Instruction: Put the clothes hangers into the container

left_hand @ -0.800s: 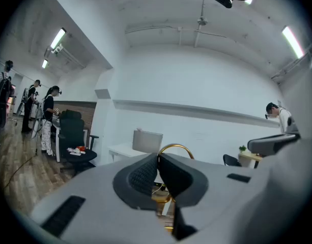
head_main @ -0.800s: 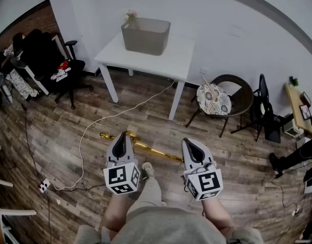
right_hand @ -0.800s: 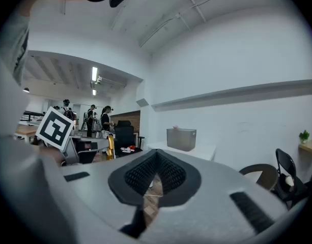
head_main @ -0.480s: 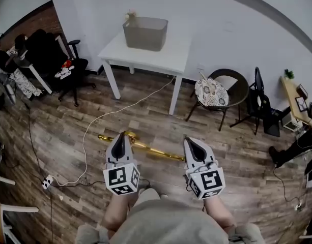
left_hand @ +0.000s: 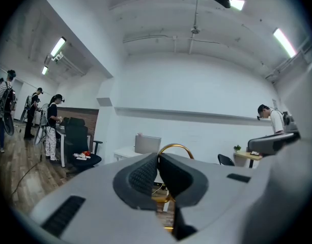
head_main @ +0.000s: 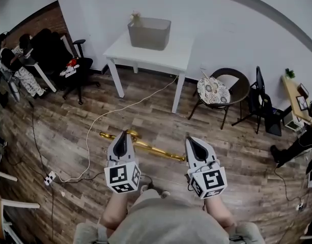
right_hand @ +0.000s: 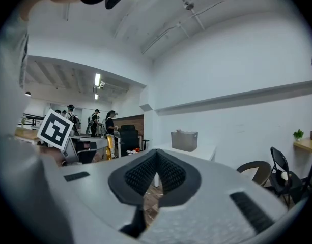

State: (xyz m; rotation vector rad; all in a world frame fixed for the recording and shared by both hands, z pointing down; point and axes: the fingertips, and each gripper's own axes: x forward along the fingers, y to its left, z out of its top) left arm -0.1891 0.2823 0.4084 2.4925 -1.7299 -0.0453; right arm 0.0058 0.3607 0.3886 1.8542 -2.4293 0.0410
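Observation:
A gold clothes hanger (head_main: 150, 150) hangs level above the wood floor between my two grippers. My left gripper (head_main: 120, 136) is shut on it near the hook. In the left gripper view the gold hook (left_hand: 173, 148) curves up just past the closed jaws of the left gripper (left_hand: 157, 159). My right gripper (head_main: 196, 143) is shut with nothing between its tips, and the hanger's right end runs under its body. In the right gripper view the right gripper (right_hand: 156, 161) shows only floor behind its jaws. The grey container (head_main: 149, 33) stands on a white table (head_main: 171, 55) ahead.
A white cable (head_main: 110, 113) trails over the floor from the table to a power strip (head_main: 49, 178). A round chair with a patterned cushion (head_main: 215, 92) stands right of the table. Black office chairs (head_main: 69, 65) and people are at the left.
Both grippers keep the same pose with the hanger. The room has shifted slightly right in the head view, and the person's foot has dropped lower in the frame.

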